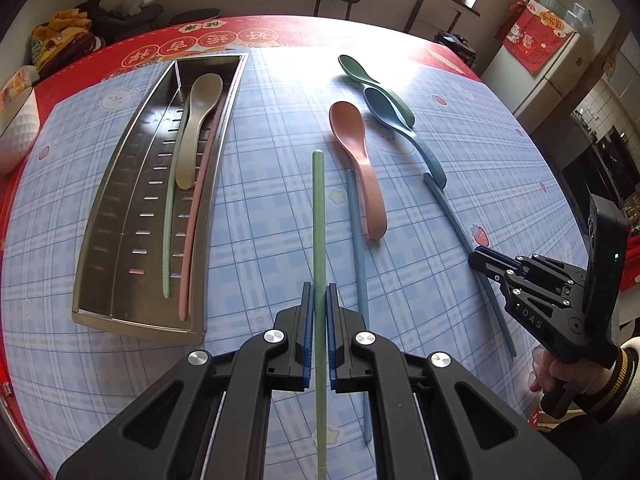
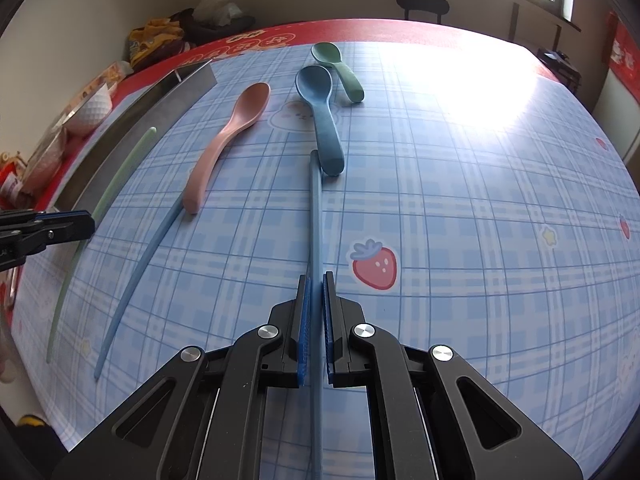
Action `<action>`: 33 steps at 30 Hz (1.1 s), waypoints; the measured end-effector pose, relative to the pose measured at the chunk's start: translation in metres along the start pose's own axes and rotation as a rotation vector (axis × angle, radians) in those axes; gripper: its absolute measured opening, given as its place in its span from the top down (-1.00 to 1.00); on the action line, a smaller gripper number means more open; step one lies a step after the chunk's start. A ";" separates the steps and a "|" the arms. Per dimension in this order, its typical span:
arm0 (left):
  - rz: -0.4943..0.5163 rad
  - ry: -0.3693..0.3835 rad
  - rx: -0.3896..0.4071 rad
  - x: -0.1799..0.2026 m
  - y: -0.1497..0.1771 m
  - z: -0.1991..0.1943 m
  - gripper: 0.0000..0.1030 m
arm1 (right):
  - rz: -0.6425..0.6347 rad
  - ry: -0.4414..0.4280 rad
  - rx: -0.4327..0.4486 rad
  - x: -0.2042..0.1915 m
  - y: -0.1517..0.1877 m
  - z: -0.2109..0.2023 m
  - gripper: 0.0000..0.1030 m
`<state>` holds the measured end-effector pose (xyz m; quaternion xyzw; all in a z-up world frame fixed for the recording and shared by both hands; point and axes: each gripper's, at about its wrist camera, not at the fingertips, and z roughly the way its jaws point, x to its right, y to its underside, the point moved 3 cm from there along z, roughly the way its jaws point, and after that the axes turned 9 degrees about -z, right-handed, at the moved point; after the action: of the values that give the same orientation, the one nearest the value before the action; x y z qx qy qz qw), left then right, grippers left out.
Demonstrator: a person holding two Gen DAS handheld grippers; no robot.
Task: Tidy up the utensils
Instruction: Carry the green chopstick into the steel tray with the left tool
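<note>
Over on the plaid-covered desk (image 1: pixel 260 240) a steel tray (image 1: pixel 120 184) holds a beige spoon (image 1: pixel 196 128), while the left tool (image 1: pixel 319 300) pinches a green chopstick (image 1: pixel 319 208) and the right tool (image 2: pixel 316 292) clamps a blue chopstick (image 2: pixel 315 216).

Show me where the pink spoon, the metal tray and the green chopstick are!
pink spoon (image 1: pixel 345 122): left wrist view, on its bowl.
metal tray (image 1: pixel 120 216): left wrist view, on its bare slotted floor.
green chopstick (image 1: pixel 319 208): left wrist view, on its shaft, ahead of the left hand-held gripper (image 1: pixel 319 300).
</note>
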<state>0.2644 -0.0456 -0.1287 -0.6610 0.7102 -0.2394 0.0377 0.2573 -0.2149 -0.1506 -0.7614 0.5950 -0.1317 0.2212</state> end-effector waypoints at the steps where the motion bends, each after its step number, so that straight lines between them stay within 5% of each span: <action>1: -0.007 0.004 0.006 -0.001 -0.002 -0.003 0.89 | 0.000 0.000 0.000 0.000 0.000 0.000 0.88; 9: -0.054 -0.009 0.073 -0.024 -0.030 -0.031 0.89 | 0.017 0.002 0.004 0.001 0.000 0.001 0.88; 18: -0.046 -0.120 0.132 -0.064 -0.100 -0.039 0.89 | 0.032 0.008 0.009 0.002 0.002 0.000 0.88; 33: 0.006 -0.242 -0.020 -0.085 -0.122 0.037 0.89 | 0.060 -0.008 0.014 0.003 0.003 -0.001 0.88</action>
<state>0.4009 0.0230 -0.1363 -0.6833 0.7047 -0.1506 0.1174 0.2548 -0.2184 -0.1511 -0.7422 0.6158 -0.1262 0.2324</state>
